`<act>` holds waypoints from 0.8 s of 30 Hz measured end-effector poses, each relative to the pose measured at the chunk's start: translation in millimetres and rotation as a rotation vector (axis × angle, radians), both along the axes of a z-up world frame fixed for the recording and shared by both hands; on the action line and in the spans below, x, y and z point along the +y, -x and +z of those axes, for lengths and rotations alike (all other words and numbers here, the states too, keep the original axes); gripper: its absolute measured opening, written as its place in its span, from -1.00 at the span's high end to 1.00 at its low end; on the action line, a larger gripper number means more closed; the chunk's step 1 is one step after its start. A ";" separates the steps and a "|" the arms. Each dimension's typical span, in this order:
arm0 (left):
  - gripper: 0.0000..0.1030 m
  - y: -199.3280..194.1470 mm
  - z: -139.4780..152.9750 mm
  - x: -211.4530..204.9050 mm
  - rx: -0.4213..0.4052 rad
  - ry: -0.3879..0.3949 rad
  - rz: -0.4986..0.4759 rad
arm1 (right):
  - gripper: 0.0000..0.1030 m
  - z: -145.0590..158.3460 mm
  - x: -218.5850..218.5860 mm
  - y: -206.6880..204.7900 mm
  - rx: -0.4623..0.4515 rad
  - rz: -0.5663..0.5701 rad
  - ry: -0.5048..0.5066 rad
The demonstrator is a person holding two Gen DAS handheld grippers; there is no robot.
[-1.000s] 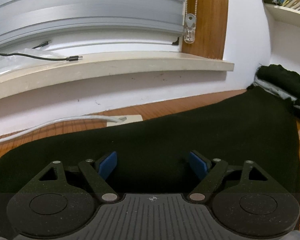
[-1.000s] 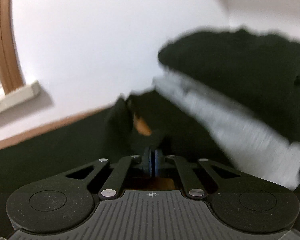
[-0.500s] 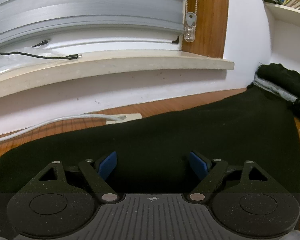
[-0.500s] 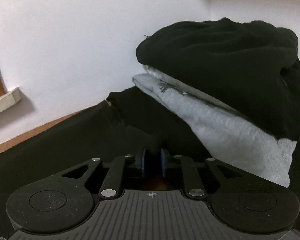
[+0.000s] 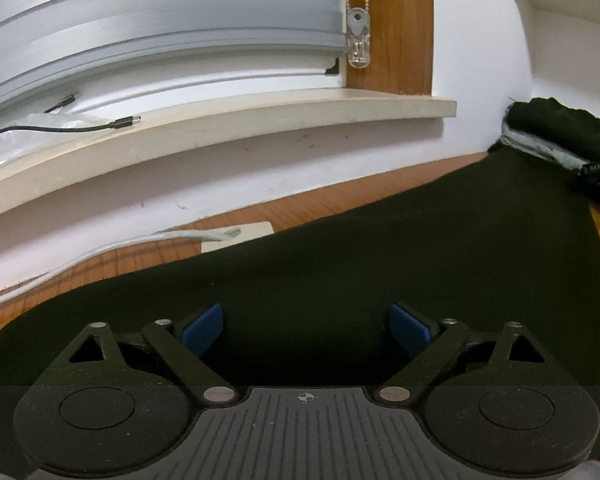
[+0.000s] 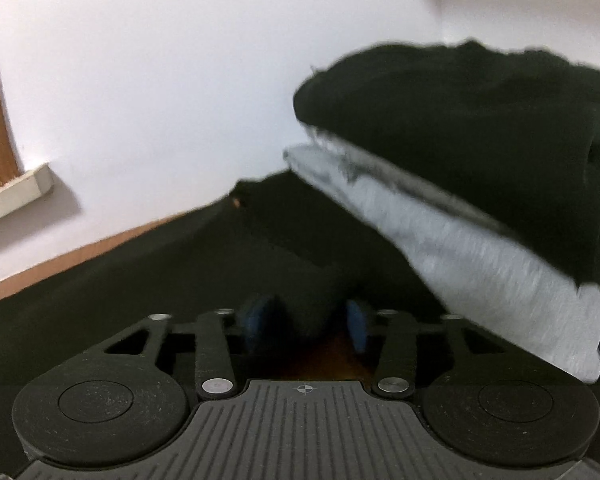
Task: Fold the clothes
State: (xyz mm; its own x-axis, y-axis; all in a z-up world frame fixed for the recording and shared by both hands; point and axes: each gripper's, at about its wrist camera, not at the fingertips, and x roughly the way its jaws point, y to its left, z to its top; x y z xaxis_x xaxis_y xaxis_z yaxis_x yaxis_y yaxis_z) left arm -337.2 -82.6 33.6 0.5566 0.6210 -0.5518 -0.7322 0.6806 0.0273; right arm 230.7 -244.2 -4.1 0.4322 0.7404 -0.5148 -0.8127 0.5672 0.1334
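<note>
Left gripper [image 5: 306, 328] jaws just widened, empty above black garment [image 5: 380, 260], right gripper [image 6: 308, 320] jaws just closing, pinching its raised fold

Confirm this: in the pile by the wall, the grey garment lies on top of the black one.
Wrong in one respect: the black garment lies on top of the grey garment, not under it. The right wrist view shows this; both are by the wall.
</note>
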 end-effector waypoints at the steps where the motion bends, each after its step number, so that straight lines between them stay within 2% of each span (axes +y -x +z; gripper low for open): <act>1: -0.79 0.8 0.1 0.1 -0.005 0.001 0.001 | 0.84 2.2 -0.1 0.0 -0.007 0.002 -0.011; 5: -0.79 2.1 0.5 1.2 -0.012 0.007 0.003 | 0.84 13.1 0.9 2.9 -0.021 0.011 -0.051; 8: -0.80 0.4 0.5 0.8 -0.001 0.003 -0.003 | 0.84 18.0 3.0 8.2 -0.037 0.012 -0.043; 13: -0.84 -1.2 -0.3 -1.8 0.011 -0.007 -0.015 | 0.84 19.4 -0.7 6.2 -0.010 0.013 -0.081; 15: -0.97 -1.1 -0.2 -1.9 0.007 -0.008 -0.015 | 0.84 24.6 -2.7 7.6 0.012 0.028 -0.116; 21: -1.00 -1.1 -0.9 0.3 0.004 0.001 -0.019 | 0.85 61.4 21.9 63.8 -0.047 0.177 -0.175; 24: -1.00 1.2 -0.7 3.2 -0.015 0.022 -0.027 | 0.85 81.6 40.6 115.2 -0.061 0.304 -0.222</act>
State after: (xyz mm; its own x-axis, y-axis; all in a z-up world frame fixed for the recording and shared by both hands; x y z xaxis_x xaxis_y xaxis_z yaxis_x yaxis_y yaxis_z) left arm -338.4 -79.4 32.9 0.5810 0.5938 -0.5566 -0.7141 0.7001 0.0015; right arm 115.5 -203.5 77.6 0.2003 0.9302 -0.3075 -0.9497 0.2615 0.1725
